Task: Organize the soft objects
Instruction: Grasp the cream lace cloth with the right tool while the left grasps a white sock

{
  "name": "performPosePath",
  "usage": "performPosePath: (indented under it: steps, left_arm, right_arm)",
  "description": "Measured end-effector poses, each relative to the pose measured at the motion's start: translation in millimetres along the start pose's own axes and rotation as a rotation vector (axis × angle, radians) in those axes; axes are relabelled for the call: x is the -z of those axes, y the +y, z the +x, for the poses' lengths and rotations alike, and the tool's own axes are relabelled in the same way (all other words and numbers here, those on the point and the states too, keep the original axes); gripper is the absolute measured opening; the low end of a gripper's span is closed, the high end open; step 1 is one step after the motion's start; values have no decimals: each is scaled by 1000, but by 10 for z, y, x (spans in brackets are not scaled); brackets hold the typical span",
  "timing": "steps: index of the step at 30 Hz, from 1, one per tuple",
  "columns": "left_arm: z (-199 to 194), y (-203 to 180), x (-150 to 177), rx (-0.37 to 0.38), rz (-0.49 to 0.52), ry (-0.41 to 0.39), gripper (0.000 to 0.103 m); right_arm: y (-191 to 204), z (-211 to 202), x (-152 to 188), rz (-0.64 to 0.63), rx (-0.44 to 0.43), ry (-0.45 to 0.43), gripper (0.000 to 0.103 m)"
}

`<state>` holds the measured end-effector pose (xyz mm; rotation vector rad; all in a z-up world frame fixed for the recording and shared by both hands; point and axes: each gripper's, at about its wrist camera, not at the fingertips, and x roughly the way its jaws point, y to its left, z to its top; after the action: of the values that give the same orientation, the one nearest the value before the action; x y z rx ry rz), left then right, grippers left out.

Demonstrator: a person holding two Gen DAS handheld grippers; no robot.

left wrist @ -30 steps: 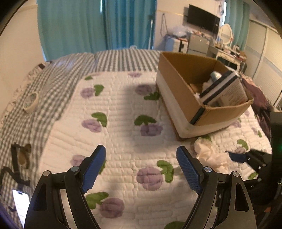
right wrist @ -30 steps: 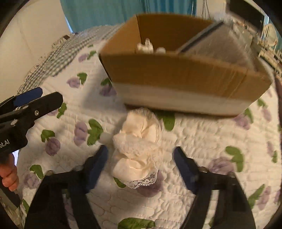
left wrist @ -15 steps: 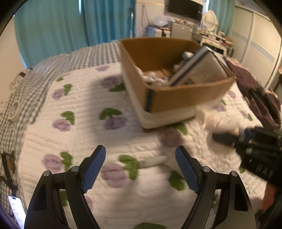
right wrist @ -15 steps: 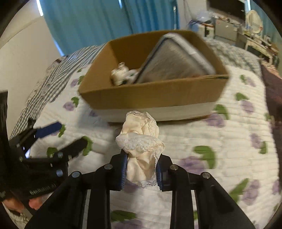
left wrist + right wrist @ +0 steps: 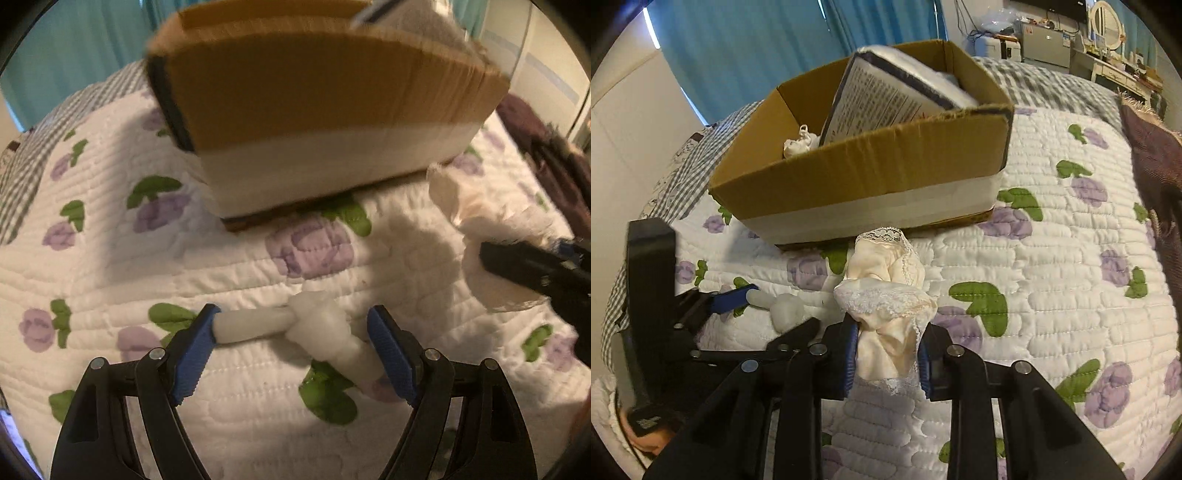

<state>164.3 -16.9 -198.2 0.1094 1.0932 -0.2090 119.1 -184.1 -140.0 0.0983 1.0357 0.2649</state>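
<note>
My right gripper point(image 5: 886, 354) is shut on a cream lace-trimmed cloth point(image 5: 886, 295) and holds it above the quilt, in front of the cardboard box point(image 5: 871, 173). The cloth also shows in the left wrist view point(image 5: 491, 229), with the right gripper point(image 5: 532, 266) at the right edge. My left gripper point(image 5: 295, 347) is open, low over the quilt, its blue pads either side of a small white knotted soft item point(image 5: 310, 328). That item also shows in the right wrist view point(image 5: 783, 306) beside the left gripper point(image 5: 738, 295).
The box point(image 5: 325, 96) holds a large printed bag or book point(image 5: 882, 99) and a small white soft item point(image 5: 799, 142). A floral quilt point(image 5: 1052, 258) covers the bed, checked sheet point(image 5: 665, 192) beyond. A dark purple cloth point(image 5: 1152, 147) lies at the right.
My right gripper closed on the cream cloth and lifted it. My left gripper swung towards the box and dropped down around the small white knotted item.
</note>
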Motion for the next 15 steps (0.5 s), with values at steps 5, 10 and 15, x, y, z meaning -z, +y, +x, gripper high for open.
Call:
performPosePath:
  steps: [5,10,15]
  left_arm:
    - [37,-7,29,-4,5,-11,78]
    - [-11,36,45,9,-17,-20,54]
    - [-127,39,68,38,-1,-24,33]
  right_arm:
    - [-3,61,16,-4,-16,17,26]
    - [56,20,30,-23,-19,7,26]
    - [133,-56,42,-44,-6,-6,26]
